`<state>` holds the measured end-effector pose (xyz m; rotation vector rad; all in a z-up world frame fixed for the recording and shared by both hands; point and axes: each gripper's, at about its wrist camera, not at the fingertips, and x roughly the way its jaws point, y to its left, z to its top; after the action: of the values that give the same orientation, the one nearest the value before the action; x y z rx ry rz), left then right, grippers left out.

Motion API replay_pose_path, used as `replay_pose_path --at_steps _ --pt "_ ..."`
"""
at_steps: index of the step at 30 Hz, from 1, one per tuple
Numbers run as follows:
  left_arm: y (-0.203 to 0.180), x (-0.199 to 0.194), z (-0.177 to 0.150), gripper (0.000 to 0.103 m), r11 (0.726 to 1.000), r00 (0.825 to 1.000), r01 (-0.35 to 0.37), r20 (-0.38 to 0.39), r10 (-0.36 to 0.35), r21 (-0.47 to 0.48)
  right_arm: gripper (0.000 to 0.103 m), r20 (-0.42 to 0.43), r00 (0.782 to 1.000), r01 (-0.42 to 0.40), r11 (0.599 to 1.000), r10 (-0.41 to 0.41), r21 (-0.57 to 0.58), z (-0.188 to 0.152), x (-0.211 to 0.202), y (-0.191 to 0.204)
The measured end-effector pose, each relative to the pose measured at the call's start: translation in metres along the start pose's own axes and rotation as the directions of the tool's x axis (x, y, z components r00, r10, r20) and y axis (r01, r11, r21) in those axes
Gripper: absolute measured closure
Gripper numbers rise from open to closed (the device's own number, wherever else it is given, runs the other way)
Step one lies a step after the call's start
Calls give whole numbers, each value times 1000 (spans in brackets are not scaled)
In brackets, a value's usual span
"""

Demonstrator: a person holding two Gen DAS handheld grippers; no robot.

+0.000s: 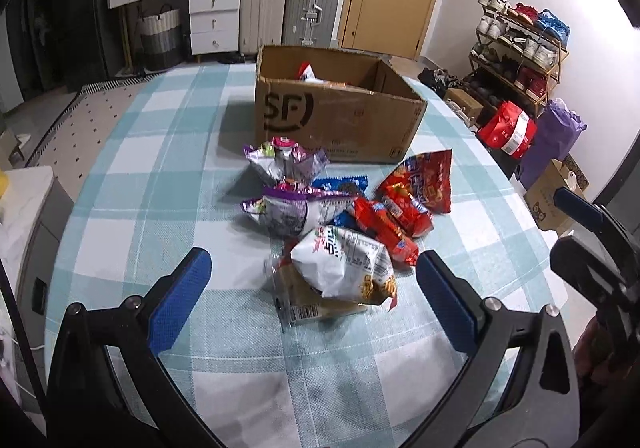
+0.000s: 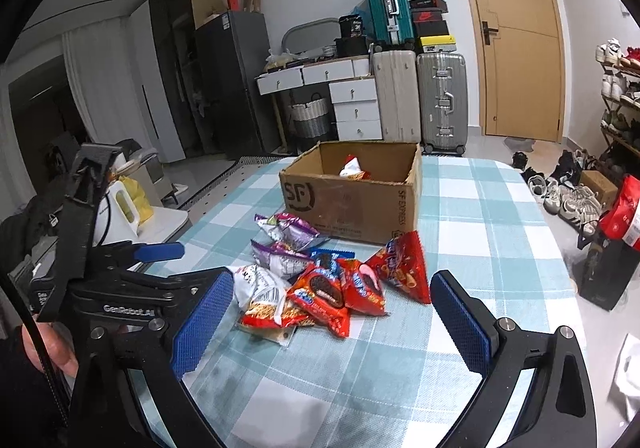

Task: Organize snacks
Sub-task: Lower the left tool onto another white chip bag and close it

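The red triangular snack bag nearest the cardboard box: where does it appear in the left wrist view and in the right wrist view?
Left wrist view: red triangular snack bag, right of centre, at the pile's right edge.
Right wrist view: same bag, centre, right end of the pile.
Shared landmark: cardboard box marked SF, directly behind it.

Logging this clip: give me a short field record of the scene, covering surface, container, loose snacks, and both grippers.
surface: table with checked cloth
container: open cardboard box at the far side, one snack bag already inside
loose snacks: pile of packets in front of the box, including a white bag nearest the left gripper, red cookie packs, a red triangular bag, purple-silver packets
left gripper: open, holding nothing, white bag between its fingers' line
right gripper: open, holding nothing
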<state>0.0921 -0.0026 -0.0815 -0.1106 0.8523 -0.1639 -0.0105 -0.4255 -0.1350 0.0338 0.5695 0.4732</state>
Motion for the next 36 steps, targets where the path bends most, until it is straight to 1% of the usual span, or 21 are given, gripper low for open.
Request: replay_pose_path --at_steps 5,11,18,23,27,30,32,33,35,36 --pt "4 24 -6 1 1000 999 11 -42 -11 -4 2 -6 1000 -17 1000 17 -1 -8 8 0" --pt "8 45 -3 1 999 997 31 -66 -33 -29 2 2 999 -35 999 35 31 -11 16 -11" --pt "8 63 1 1 997 995 59 -80 -62 -46 2 10 999 -36 998 35 52 -9 21 -22" --pt "8 73 1 1 996 992 75 -95 -79 -45 2 -4 999 -38 998 38 53 -10 24 -24" --pt "13 77 2 3 992 990 100 -92 -107 -73 2 -13 999 -44 998 45 53 -12 30 -24" --pt "15 78 0 7 990 988 121 -85 -127 -76 2 -15 998 -55 997 56 53 -12 35 -23" --pt "16 78 -2 14 986 985 145 -80 -152 -80 2 -14 998 -58 997 59 54 -11 37 -22" --pt "16 79 -2 15 984 983 157 -82 -163 -80 2 -13 998 -58 997 59 57 -12 37 -22" --pt "15 80 -4 24 979 977 185 -88 -192 -86 2 -11 998 -58 996 59 63 -12 38 -23" --pt "14 82 -4 26 975 973 204 -94 -211 -84 2 -10 998 -60 996 61 67 -12 38 -24"
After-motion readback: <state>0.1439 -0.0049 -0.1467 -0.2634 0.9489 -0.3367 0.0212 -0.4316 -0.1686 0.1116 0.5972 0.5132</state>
